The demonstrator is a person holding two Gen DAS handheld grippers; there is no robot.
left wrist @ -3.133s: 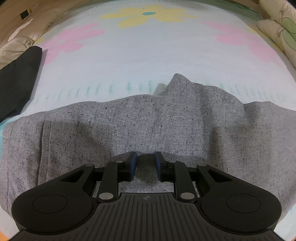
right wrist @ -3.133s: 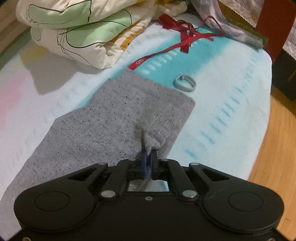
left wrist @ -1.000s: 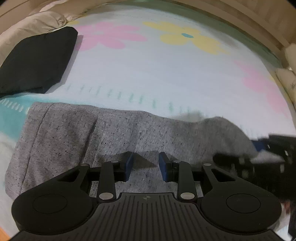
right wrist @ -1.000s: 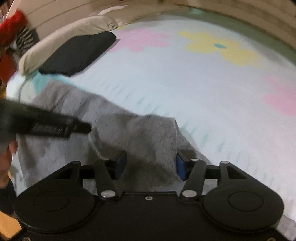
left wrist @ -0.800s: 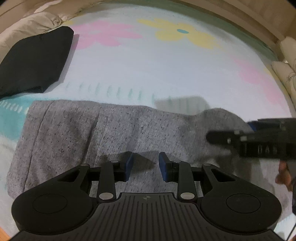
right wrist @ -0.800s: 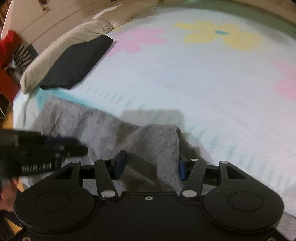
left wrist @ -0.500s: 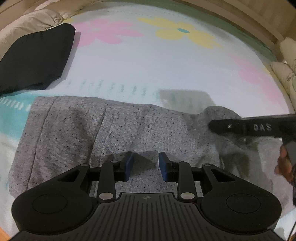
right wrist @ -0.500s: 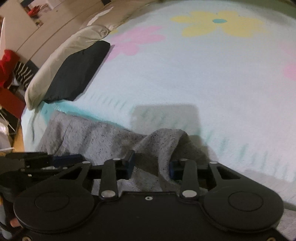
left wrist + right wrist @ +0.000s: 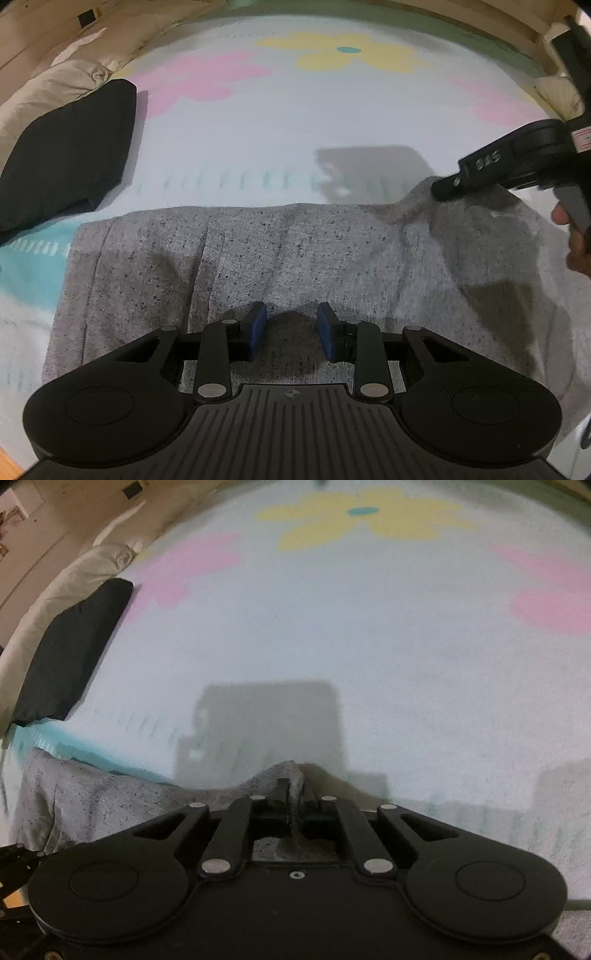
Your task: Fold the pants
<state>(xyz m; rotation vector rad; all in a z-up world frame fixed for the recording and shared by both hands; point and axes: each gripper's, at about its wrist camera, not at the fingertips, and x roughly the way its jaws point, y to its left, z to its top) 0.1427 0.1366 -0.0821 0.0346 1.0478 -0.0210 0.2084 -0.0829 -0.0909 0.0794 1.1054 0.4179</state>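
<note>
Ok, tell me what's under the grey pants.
The grey pants lie on the flowered blanket, whose white and teal parts show around them. Whatever lies directly beneath the cloth is covered.

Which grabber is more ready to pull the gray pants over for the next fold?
Probably the right gripper. Its jaws are closing with a raised ridge of the gray pants between them. The left gripper has a clear gap between its jaws, with the cloth lying flat below.

pants (image 9: 295, 251) across blanket (image 9: 280, 129), folded cloth (image 9: 62, 155) far left
</note>
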